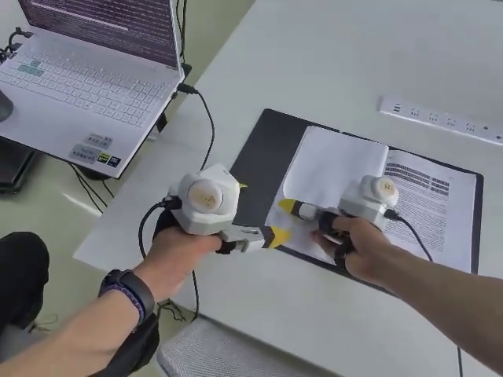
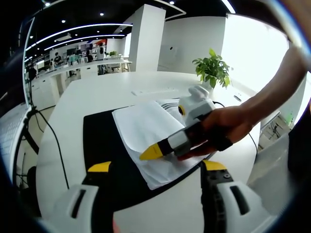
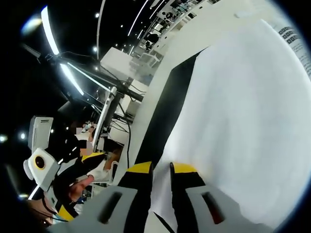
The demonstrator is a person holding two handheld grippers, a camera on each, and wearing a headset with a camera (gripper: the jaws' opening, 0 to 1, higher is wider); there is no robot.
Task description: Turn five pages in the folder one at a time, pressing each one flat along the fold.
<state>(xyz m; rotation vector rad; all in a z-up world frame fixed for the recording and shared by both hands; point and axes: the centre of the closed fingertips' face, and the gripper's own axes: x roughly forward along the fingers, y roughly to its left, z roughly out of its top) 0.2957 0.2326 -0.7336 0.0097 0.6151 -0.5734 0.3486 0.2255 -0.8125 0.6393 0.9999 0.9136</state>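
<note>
A black folder (image 1: 259,157) lies open on the white table. Its right side shows a printed page (image 1: 436,204). My right gripper (image 1: 287,207) is shut on the lower left corner of a white page (image 1: 338,169), which is lifted and curves over the fold. In the right gripper view the page (image 3: 233,111) runs between the nearly closed yellow tips of my right gripper (image 3: 161,168). My left gripper (image 1: 277,236) hovers just left of it, over the folder's near edge. Its jaws stand wide open in the left gripper view (image 2: 156,166), facing the right gripper (image 2: 150,153) and the page (image 2: 146,126).
An open laptop (image 1: 86,71) sits at the far left with a black cable (image 1: 206,118) running toward the table's near edge. A white power strip (image 1: 440,118) lies behind the folder. A potted plant (image 2: 212,70) stands at the table's far end.
</note>
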